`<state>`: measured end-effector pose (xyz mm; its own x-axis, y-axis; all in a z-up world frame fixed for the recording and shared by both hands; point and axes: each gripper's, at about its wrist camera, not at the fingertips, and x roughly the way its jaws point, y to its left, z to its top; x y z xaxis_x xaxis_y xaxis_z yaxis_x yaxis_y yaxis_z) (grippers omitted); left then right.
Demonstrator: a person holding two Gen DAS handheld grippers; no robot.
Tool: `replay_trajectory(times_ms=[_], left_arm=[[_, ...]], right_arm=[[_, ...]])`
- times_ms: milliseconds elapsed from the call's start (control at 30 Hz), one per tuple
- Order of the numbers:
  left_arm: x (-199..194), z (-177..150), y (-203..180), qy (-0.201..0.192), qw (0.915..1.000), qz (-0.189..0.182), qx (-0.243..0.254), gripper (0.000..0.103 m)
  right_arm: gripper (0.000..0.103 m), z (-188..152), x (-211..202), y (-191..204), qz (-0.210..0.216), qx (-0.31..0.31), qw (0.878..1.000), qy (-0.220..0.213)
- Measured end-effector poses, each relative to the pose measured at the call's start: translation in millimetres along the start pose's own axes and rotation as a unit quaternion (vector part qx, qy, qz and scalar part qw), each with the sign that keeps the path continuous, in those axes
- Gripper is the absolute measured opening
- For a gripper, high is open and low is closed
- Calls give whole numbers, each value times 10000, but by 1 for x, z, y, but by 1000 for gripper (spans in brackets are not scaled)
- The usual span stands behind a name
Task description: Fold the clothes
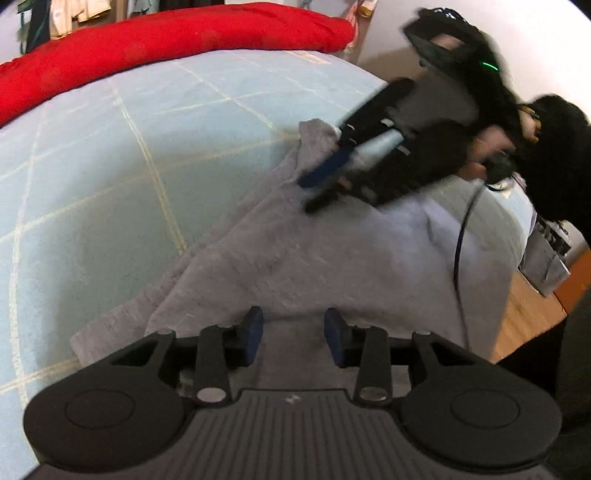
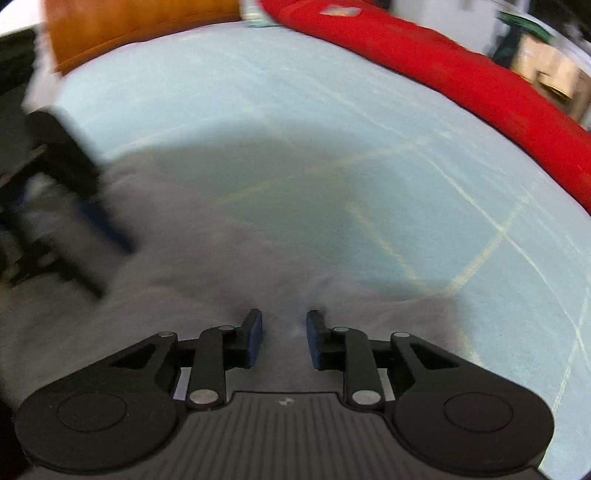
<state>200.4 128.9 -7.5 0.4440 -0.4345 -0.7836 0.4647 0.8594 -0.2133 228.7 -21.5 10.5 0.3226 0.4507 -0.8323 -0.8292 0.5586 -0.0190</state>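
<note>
A grey garment [image 1: 332, 258] lies crumpled on a light blue bed sheet [image 1: 110, 166] with pale yellow lines. My left gripper [image 1: 293, 321] hovers low over the garment's near part, its blue pads apart and only flat cloth showing in the gap. My right gripper [image 1: 321, 181], blurred, sits at the garment's far edge, held by a person's hand [image 1: 491, 144]. In the right wrist view the right gripper [image 2: 284, 321] is open over the grey garment [image 2: 184, 258], nothing pinched. The left gripper [image 2: 92, 236] shows blurred at the left.
A red blanket [image 1: 166, 40] runs along the far side of the bed, also the red blanket [image 2: 461, 74] at upper right. A wooden headboard [image 2: 129, 26] stands behind. Wooden floor [image 1: 524, 317] and a grey bag [image 1: 546, 258] lie beside the bed. A dark cable [image 1: 461, 240] hangs over the garment.
</note>
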Motion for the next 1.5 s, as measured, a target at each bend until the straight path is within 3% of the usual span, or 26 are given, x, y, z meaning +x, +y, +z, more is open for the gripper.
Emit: replay_trajectory(times_ms=[33, 133, 200, 267, 433, 533, 667, 833, 1033, 1167, 1233, 1433, 1500], left_arm=[[-3, 1, 3, 4, 9998, 66, -168, 25], [-21, 1, -3, 28, 9978, 610, -240, 24], [-36, -1, -10, -23, 9964, 741, -413, 26], [-49, -1, -22, -130, 9954, 813, -480, 36], [-53, 6, -71, -386, 9978, 486, -239, 41], [-37, 1, -90, -207, 9981, 513, -258, 41], [-24, -18, -99, 101, 9974, 577, -419, 41], [-35, -46, -91, 92, 9936, 837, -747, 45], [-60, -46, -109, -623, 9929, 945, -358, 49], [-44, -55, -110, -636, 9930, 979, -199, 52], [-27, -64, -104, -486, 9927, 1058, -317, 52], [-54, -67, -123, -1161, 9863, 1171, -105, 58], [-52, -67, -124, -1186, 9860, 1164, -133, 60]], right_arm=[[15, 0, 4, -12, 107, 215, 9997, -100], [11, 1, 3, -36, 188, 681, 9968, -364], [24, 0, -10, -42, 149, 749, 9960, -460], [34, -6, -33, -41, 250, 729, 9953, -584], [56, -33, -90, -19, 712, 308, 9928, -911], [61, -52, -105, -5, 859, 249, 9911, -983], [61, -82, -87, 18, 1017, 332, 9921, -657], [64, -118, -81, 30, 653, 394, 9960, -455], [67, -123, -119, 35, 189, 707, 9906, -1155], [71, -140, -146, 64, -68, 840, 9823, -1676], [72, -149, -139, 75, -163, 963, 9797, -1753], [80, -184, -121, 114, -282, 1415, 9731, -1796], [81, -197, -118, 127, -256, 1553, 9706, -1822]])
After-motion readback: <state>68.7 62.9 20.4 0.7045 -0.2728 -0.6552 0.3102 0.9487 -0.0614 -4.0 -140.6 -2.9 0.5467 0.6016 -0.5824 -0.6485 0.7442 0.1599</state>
